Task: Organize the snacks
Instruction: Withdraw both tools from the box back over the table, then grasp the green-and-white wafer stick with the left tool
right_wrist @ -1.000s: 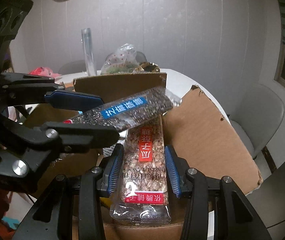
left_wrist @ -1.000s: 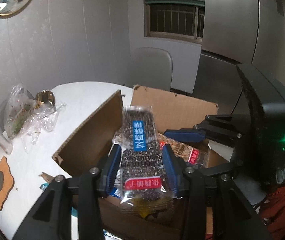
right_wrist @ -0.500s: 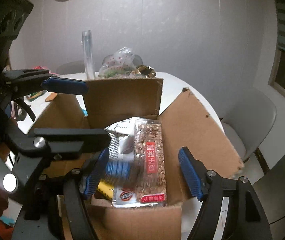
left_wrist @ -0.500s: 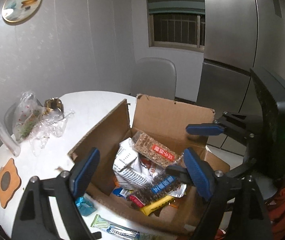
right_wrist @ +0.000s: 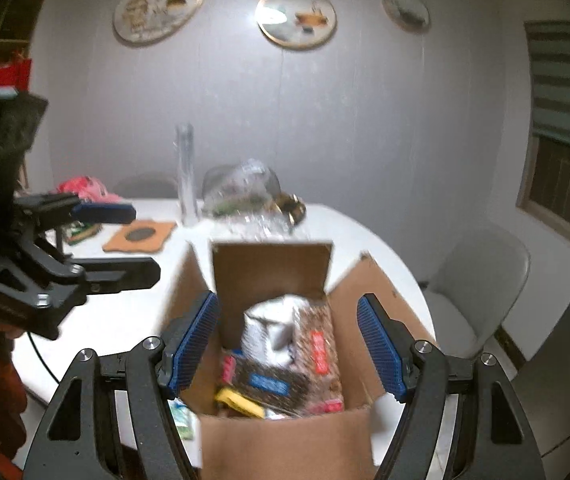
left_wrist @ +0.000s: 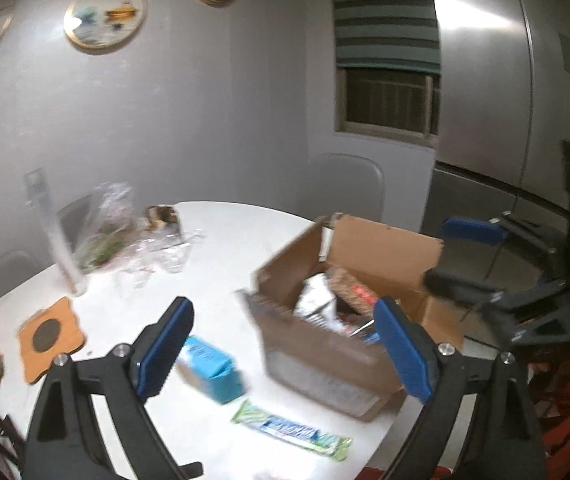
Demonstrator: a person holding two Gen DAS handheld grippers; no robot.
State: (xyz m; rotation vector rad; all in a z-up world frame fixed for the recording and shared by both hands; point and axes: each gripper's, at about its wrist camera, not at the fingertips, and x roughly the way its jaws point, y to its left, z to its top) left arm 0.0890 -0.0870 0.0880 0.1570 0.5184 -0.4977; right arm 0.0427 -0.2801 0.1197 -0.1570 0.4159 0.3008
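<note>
Both the left gripper (left_wrist: 281, 344) and the right gripper (right_wrist: 289, 344) hang empty with jaws wide open, while the light, crinkly green bar (left_wrist: 291, 430) lies flat on the counter (left_wrist: 213, 264) near the box (left_wrist: 325, 356), best pinched across its middle.

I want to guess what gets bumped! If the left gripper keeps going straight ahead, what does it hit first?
Probably the blue snack pack on the white table. The open left gripper points between it and the cardboard box, so depth is uncertain.
</note>
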